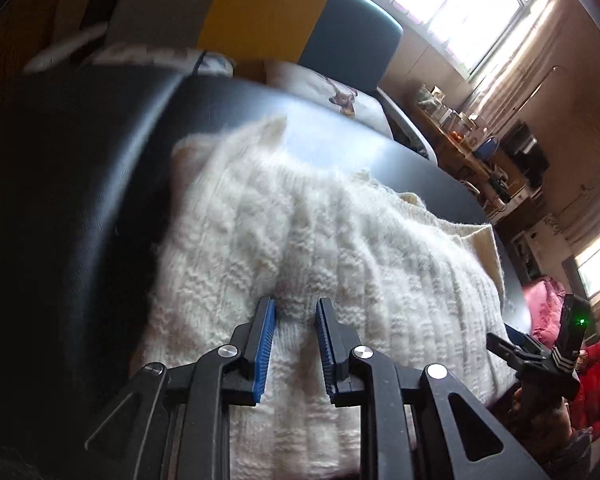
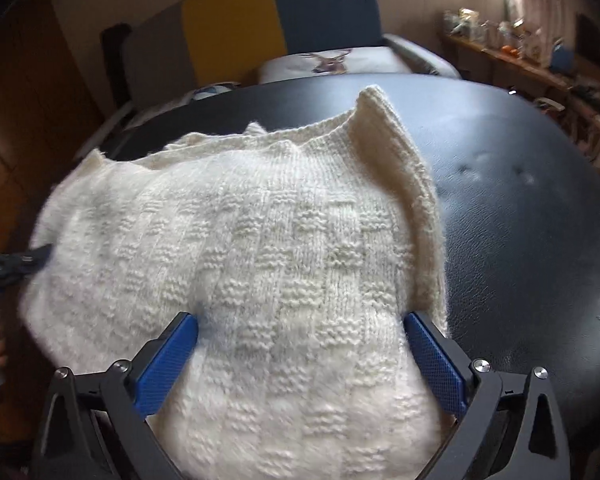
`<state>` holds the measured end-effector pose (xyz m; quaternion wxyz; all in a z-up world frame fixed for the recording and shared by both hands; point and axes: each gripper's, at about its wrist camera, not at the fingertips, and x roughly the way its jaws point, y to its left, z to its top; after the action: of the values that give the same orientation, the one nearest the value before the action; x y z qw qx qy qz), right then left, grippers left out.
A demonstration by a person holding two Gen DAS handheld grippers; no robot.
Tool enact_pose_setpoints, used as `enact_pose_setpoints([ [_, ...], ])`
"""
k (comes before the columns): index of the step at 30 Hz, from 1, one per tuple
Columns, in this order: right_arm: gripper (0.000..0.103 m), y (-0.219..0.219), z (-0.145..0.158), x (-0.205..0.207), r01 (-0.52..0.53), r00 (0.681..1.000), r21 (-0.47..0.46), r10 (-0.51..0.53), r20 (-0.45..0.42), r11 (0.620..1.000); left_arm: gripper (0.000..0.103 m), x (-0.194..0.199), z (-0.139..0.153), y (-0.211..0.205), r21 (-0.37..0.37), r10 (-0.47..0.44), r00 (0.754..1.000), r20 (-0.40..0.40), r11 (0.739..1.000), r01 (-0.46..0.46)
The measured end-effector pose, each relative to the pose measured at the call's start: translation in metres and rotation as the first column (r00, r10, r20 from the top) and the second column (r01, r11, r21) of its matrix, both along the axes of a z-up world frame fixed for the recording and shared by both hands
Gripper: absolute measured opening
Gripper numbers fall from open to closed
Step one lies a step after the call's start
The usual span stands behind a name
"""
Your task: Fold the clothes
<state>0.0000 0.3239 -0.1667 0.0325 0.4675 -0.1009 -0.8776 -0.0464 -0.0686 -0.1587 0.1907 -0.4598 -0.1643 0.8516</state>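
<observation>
Two handheld grippers worked over one cream knitted sweater (image 2: 252,240) that lay bunched on a black padded table (image 2: 520,208). The left gripper (image 1: 295,312) had its blue-padded fingers (image 1: 265,344) drawn close together, a narrow ridge of knit standing in the gap; whether the pads actually pinched that wool could not be told from its own camera. The right gripper (image 2: 300,328) was spread wide, its fingers (image 2: 168,356) resting either side of a broad span of the sweater and clamping nothing.

Outward from the claws, the sweater sat heaped rather than flat, with a ribbed edge or collar flap (image 2: 384,132) standing up at the far side near the table's middle. In the left view the garment reached toward the table's right edge.

Several risks followed, as a judgement. The fuzzy, stretchy knit could slip from a shallow pinch, or the pads might catch only the top layer, so a lift would drag the layers apart instead of folding them. The smooth table could let the whole heap slide toward the edge. The upright flap could get trapped inside a fold and leave a lump.
</observation>
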Motion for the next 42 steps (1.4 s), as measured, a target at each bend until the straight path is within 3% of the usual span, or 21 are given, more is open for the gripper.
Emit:
enact_pose_setpoints([
  [3,0.103,0.013,0.001,-0.002,-0.026,0.998,-0.04,0.028,0.056,0.999,0.02,0.004,-0.004,-0.005,0.038,0.007,1.0,-0.009,0.999,-0.006],
  [7,0.103,0.021,0.031,0.012,0.038,0.999,0.018,-0.037,-0.024,0.999,0.02,0.014,0.001,-0.007,0.017,0.008,1.0,-0.02,1.0,-0.008],
  [9,0.103,0.028,0.049,0.03,0.067,0.993,-0.021,-0.068,-0.094,0.998,0.021,0.025,0.011,-0.013,0.026,0.013,0.998,-0.061,1.0,-0.012],
  [12,0.103,0.02,0.064,0.051,-0.033,0.989,-0.078,0.022,-0.145,0.996,0.021,0.033,0.024,-0.025,-0.003,0.037,0.992,-0.121,0.999,-0.038],
  [16,0.103,-0.004,0.048,0.061,-0.15,0.987,-0.151,0.138,-0.088,0.977,0.021,0.033,0.019,-0.036,-0.082,0.076,0.989,-0.125,0.993,-0.086],
  [20,0.103,0.002,0.007,0.052,-0.039,0.999,-0.169,0.044,0.022,0.985,0.021,0.033,0.002,-0.032,-0.169,0.053,0.996,-0.076,0.984,-0.065],
  [24,0.103,0.001,0.003,0.054,-0.047,0.999,-0.111,0.05,0.017,0.993,0.021,0.043,0.003,-0.026,-0.213,-0.011,0.997,-0.072,0.977,-0.005],
  [26,0.103,-0.005,0.003,0.052,-0.066,0.997,-0.061,0.068,0.033,0.996,0.021,0.048,0.01,-0.035,-0.132,-0.014,0.998,-0.067,0.991,0.005],
  [29,0.103,-0.012,0.011,0.048,-0.076,0.996,-0.043,0.077,0.032,0.996,0.023,0.059,0.026,-0.059,-0.047,-0.007,0.992,-0.127,0.999,0.001],
  [32,0.103,-0.027,0.015,0.035,-0.106,0.994,-0.049,0.108,0.029,0.993,0.026,0.056,0.032,-0.074,-0.042,-0.05,0.986,-0.156,0.998,0.044],
  [36,0.103,-0.048,0.021,0.017,-0.147,0.989,-0.056,0.149,0.025,0.988,0.032,0.036,0.02,-0.076,-0.022,-0.131,0.986,-0.1,0.991,0.129],
  [41,0.103,-0.073,0.028,-0.006,-0.198,0.98,-0.065,0.199,0.019,0.978,0.035,0.017,0.001,-0.069,0.086,-0.202,0.978,-0.041,0.975,0.205],
  [42,0.103,-0.078,0.029,-0.01,-0.208,0.978,-0.066,0.21,0.017,0.976,0.031,0.014,-0.001,-0.068,0.108,-0.207,0.978,-0.025,0.972,0.209],
])
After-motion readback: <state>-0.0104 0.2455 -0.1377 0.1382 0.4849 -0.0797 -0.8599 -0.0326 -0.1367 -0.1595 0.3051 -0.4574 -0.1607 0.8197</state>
